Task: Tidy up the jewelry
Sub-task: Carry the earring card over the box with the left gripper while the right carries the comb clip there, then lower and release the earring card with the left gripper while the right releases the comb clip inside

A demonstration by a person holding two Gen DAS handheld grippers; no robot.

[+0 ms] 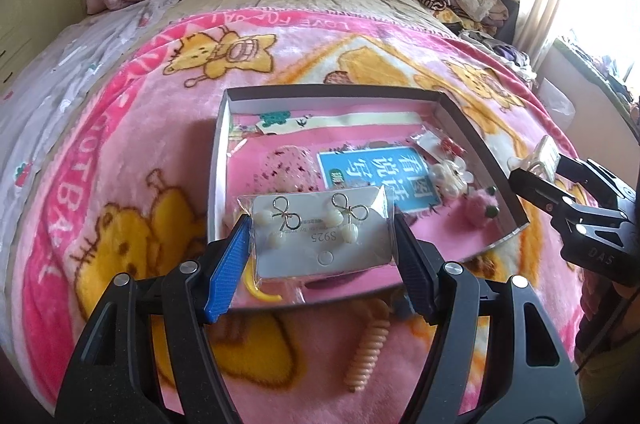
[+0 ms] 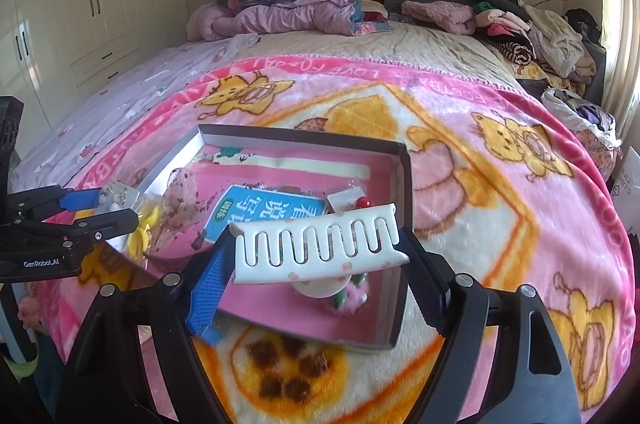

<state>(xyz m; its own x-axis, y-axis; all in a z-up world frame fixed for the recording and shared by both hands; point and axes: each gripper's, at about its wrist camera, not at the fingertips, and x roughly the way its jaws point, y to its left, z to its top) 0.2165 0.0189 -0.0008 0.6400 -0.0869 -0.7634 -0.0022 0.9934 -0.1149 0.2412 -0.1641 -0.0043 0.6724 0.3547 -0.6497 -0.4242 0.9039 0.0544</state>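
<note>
Risk lies in thin grips: left gripper point(image 1: 320, 238) fingers pinch the bagged earring card point(image 1: 320, 232) by its edges over the box point(image 1: 480, 144); right gripper point(image 2: 320, 256) fingers pinch a white hair clip point(image 2: 316, 248), which could twist free onto the bed.

- Blanket point(image 2: 500, 184): pink, with yellow cartoon bears.
- Box point(image 2: 406, 192): grey walls, pink floor.
- Booklet point(image 1: 376, 176): blue, white characters.
- Clip point(image 2: 320, 248): white.
- Earring card point(image 1: 320, 232): white, gold bows.
- Pads point(image 1: 228, 264): blue.

Pink cartoon blanket point(image 2: 500, 128) — clothes pile point(image 2: 532, 28), cream wardrobe point(image 2: 92, 4)
</note>
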